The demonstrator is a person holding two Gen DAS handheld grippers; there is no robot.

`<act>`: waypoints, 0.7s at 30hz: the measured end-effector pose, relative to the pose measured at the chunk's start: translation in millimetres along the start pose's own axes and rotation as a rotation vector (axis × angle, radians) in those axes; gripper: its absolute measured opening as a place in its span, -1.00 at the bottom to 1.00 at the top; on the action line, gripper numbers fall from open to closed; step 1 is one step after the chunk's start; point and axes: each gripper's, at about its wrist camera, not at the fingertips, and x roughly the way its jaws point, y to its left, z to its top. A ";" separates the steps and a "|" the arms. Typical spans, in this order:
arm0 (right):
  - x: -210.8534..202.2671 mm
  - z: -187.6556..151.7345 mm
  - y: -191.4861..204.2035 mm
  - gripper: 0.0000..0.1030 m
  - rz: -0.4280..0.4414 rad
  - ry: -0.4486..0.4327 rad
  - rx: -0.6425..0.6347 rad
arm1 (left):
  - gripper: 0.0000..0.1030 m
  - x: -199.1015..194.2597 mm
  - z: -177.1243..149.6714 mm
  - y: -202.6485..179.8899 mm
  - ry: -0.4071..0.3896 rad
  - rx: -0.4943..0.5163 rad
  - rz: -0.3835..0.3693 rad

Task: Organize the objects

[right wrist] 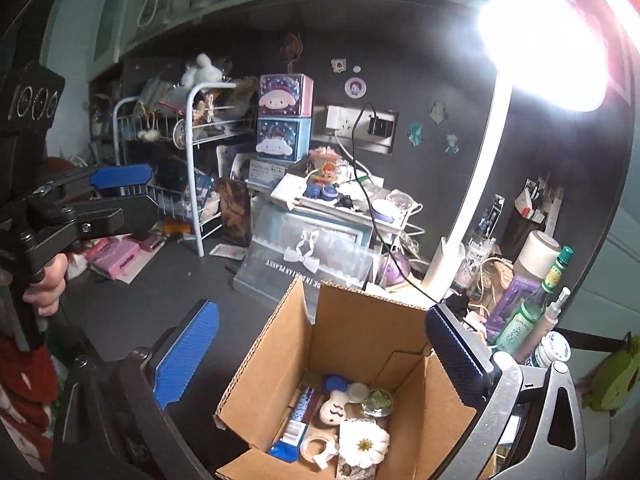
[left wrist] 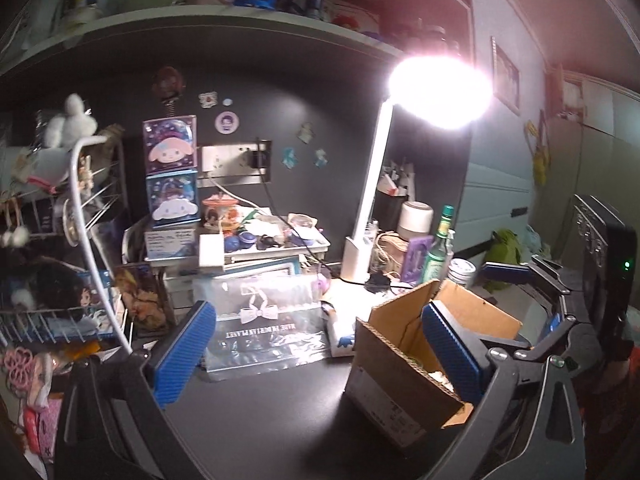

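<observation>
An open cardboard box (right wrist: 352, 340) stands on the dark desk (right wrist: 120, 300), and shows in the left wrist view (left wrist: 400, 364) too. Inside lie a white flower (right wrist: 364, 444), a blue packet (right wrist: 296, 424), a white figure (right wrist: 334, 408), a tape roll (right wrist: 318, 446) and a green-filled jar (right wrist: 376, 400). My right gripper (right wrist: 320, 352) is open and empty above the box. My left gripper (left wrist: 316, 344) is open and empty, left of the box; it also shows in the right wrist view (right wrist: 124, 188), apparently open.
A clear pouch with a white bow (left wrist: 264, 328) leans on stacked trays of trinkets (left wrist: 272, 236). Two character tins (left wrist: 172, 172) stand behind. A white wire rack (left wrist: 80, 216) is left, a lit desk lamp (left wrist: 372, 200) and bottles (left wrist: 438, 248) right. A pink pack (right wrist: 120, 260) lies left.
</observation>
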 end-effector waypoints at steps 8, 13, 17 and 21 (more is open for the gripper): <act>-0.5 -11.9 -9.4 1.00 0.033 -0.071 0.013 | 0.98 11.3 -15.5 13.2 0.026 -0.049 0.041; 3.3 -16.6 -11.8 1.00 0.053 -0.074 0.027 | 0.98 17.1 -19.8 18.2 0.047 -0.052 0.053; 5.7 -18.4 -10.4 1.00 0.058 -0.070 0.038 | 0.98 18.1 -20.1 19.9 0.049 -0.046 0.061; 6.5 -18.1 -10.0 1.00 0.065 -0.070 0.046 | 0.98 17.6 -20.1 21.5 0.049 -0.042 0.065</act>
